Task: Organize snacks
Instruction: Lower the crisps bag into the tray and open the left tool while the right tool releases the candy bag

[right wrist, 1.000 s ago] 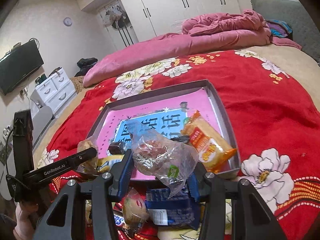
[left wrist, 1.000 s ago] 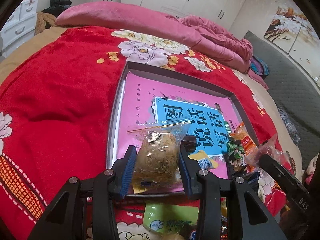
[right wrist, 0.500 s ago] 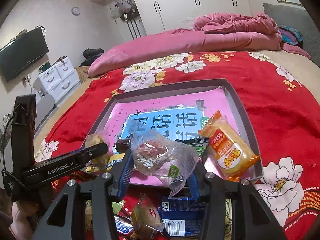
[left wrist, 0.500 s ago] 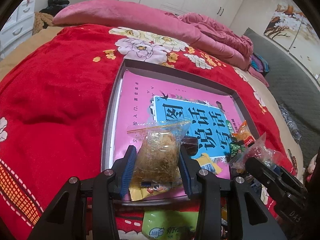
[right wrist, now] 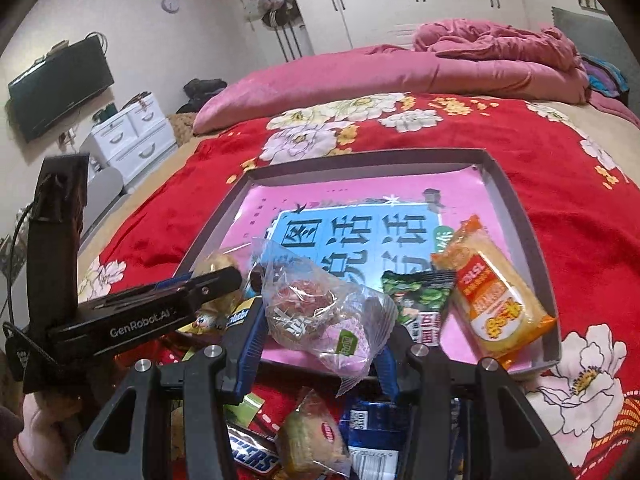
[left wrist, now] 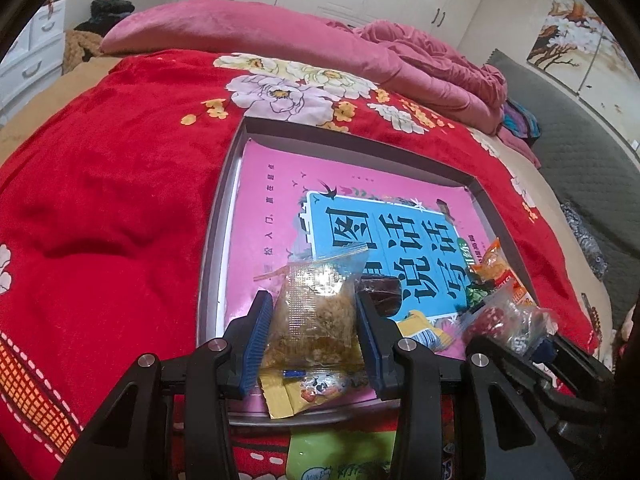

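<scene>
I held one snack in each gripper.
Left gripper [left wrist: 312,334] jaws clamped the floss bun [left wrist: 314,312]; right gripper [right wrist: 320,344] jaws clamped the pink pastry bag [right wrist: 324,320], tray [right wrist: 516,216] ahead.

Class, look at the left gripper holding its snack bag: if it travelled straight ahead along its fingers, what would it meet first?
Probably the pink book cover lining the tray, beyond the left gripper; depth is unclear.

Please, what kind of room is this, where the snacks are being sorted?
Most likely a bedroom in a home. The tray lies on a bed with a red flowered blanket and a pink quilt; white wardrobes line the far wall, and a television hangs nearby.
</scene>
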The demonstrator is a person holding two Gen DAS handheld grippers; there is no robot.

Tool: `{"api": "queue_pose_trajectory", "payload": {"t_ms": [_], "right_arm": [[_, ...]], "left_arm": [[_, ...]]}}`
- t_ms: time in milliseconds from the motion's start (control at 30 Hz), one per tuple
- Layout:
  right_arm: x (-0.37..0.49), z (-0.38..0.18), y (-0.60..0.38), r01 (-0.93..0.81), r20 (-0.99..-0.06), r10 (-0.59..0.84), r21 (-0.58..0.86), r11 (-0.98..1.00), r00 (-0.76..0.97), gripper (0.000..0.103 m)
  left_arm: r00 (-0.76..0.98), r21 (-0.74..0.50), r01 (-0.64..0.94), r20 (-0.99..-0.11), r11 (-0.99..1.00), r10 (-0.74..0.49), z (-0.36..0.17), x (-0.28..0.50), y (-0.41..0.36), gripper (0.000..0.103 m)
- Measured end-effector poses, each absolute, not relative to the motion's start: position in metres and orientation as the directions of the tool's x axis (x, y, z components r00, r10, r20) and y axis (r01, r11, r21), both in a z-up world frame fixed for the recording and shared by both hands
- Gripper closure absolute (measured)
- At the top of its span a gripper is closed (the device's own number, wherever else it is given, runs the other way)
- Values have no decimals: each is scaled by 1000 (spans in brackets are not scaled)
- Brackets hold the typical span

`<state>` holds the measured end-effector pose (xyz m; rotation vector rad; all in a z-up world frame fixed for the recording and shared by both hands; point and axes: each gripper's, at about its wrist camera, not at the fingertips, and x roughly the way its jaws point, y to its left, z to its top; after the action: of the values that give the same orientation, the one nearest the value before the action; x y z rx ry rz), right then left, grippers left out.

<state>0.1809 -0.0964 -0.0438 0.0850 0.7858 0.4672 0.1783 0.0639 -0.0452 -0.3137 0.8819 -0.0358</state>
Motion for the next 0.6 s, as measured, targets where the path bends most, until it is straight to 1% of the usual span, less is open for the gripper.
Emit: {"api": "queue_pose_trajectory", "payload": {"t_ms": [333,600], "right_arm": [[181,-49,-83,-420,-680,454,230,878,576,54],[181,-54,-78,-433,-700,441,205,878,563,54]], "left_arm": [[636,-285,-97,-755,954,-160,-46,179,64,60],[636,-285,-97,-755,954,-161,-46,179,64,60]]}}
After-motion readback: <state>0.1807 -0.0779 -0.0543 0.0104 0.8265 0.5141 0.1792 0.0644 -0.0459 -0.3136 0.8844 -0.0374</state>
